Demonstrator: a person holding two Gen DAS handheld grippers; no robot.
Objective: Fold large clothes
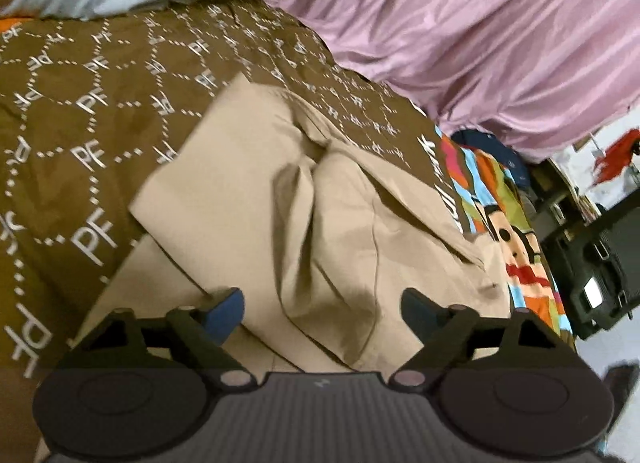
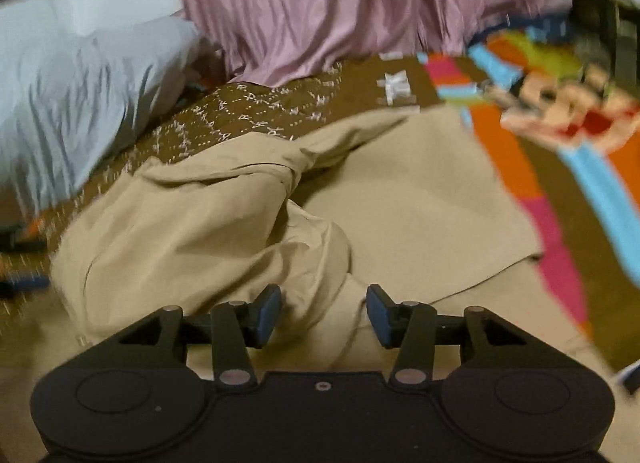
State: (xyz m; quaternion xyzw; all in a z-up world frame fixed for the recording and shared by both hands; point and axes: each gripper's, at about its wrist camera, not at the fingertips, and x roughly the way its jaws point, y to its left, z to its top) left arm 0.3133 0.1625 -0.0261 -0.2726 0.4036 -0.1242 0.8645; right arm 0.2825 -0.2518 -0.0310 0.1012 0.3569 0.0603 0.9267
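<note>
Both my left hand-held gripper [image 1: 322, 313] and right hand-held gripper [image 2: 323, 313] hover with jaws apart, gripping nothing, over the rumpled beige cotton garment [image 1: 320, 215] directly ahead, ready for regrasping.

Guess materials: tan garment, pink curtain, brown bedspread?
Tan garment: matte woven, probably cotton; soft rounded creases. Pink curtain: satin-like, likely synthetic; glossy streaks along the folds. Brown bedspread: smooth printed cloth, faint sheen; fibre unclear.

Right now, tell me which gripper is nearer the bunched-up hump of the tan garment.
Right. The right gripper hovers open with the hump just ahead of its fingertips; the left gripper sits open farther back over flatter tan garment.
</note>
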